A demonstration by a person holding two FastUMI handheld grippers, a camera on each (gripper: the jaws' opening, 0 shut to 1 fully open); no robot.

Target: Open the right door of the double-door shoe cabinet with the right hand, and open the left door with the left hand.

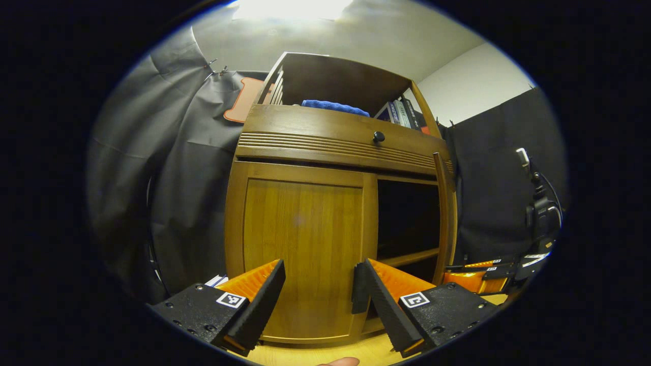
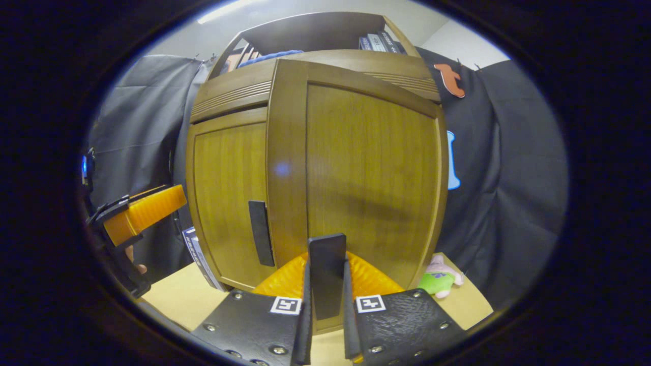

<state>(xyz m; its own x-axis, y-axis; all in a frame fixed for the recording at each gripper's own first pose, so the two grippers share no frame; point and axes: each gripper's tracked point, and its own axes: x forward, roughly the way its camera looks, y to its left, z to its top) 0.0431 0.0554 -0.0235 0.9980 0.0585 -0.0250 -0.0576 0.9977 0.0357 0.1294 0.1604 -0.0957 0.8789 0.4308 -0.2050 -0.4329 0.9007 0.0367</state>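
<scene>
Left gripper [image 1: 318, 297] fingers: I see orange ribbed wedges faced with black toothed pads [image 1: 264, 300].
Left gripper plates: black, studded with small screws, each with a square black-and-white marker.
Right gripper [image 2: 325, 310] fingers: my view shows orange ribbed bodies with thin black pads [image 2: 306, 315].
Right gripper plates: black, textured, silver screws, one square marker on each.
Left gripper seen from my right gripper view: orange finger on a black frame.
Fingertip [image 1: 338, 361]: bare, at the lower edge of my left gripper view.
</scene>
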